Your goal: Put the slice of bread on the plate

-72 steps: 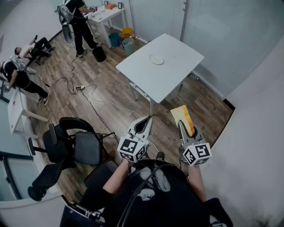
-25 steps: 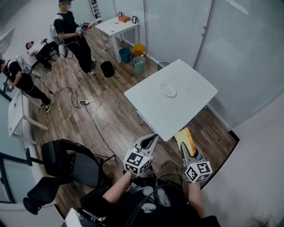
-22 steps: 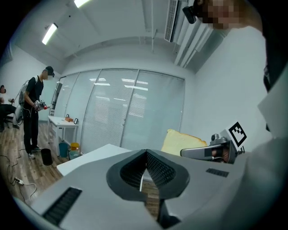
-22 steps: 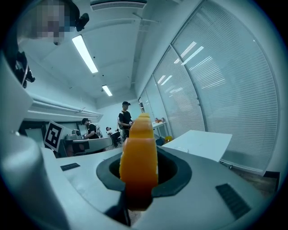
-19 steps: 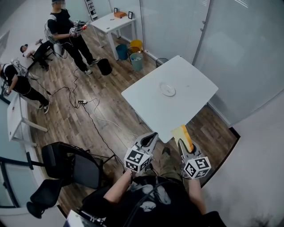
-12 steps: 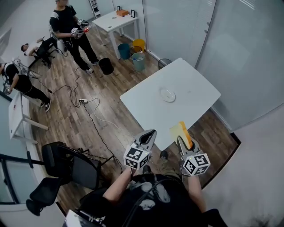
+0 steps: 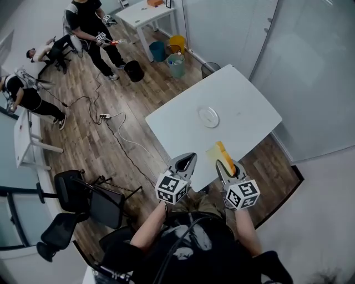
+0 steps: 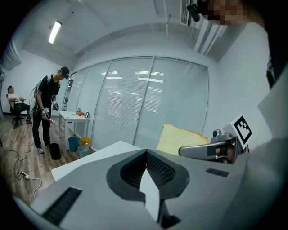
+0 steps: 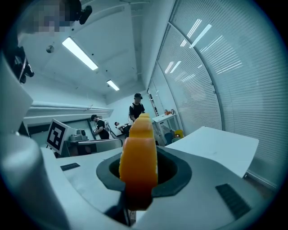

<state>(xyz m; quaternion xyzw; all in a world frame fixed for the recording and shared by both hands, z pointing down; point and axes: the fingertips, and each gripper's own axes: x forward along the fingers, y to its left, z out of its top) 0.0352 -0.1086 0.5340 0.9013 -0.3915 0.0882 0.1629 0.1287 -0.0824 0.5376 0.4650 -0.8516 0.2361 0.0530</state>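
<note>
Wood floor (image 7: 83, 111) is the biggest thing, w/ a cable and power strip (image 7: 104, 116) lying on it, well off to the left and not in the way. White table (image 7: 249, 119) is next, its near corner right in front of the person, glass wall (image 7: 310, 66) along its far and right edges. Nothing on the tabletop but the plate, so the path over it is open. Only obstacle is the near corner itself; a gripper held too low would clip that edge. Two black office chairs (image 7: 89, 194) stand at lower left, other ppl (image 7: 91, 22) at a second table (image 7: 145, 11) far back, bins (image 7: 176, 61) past the table's far-left edge; all well apart, no interference. Left gripper (image 7: 184, 162) has its claw pressed together, nothing in it, level w/ and just beside the right one; risk is it bumps the load if both swing in together. Right gripper (image 7: 224, 166) pinches the slice of bread (image 7: 221, 157) by its lower end, slice upright on edge, crust toward that gripper's camera, most of it sticking up past the claw. In head view it hangs over the table's near corner, not touching. Plate (image 7: 209, 117) sits about mid-table, well in from every edge and well apart from the bread. It's small, so aim matters. Main risks, my guess: soft slice flops or tears at the pinch. Let go while upright, it tips and lands half off the rim. Nudging the plate could slide it.
</note>
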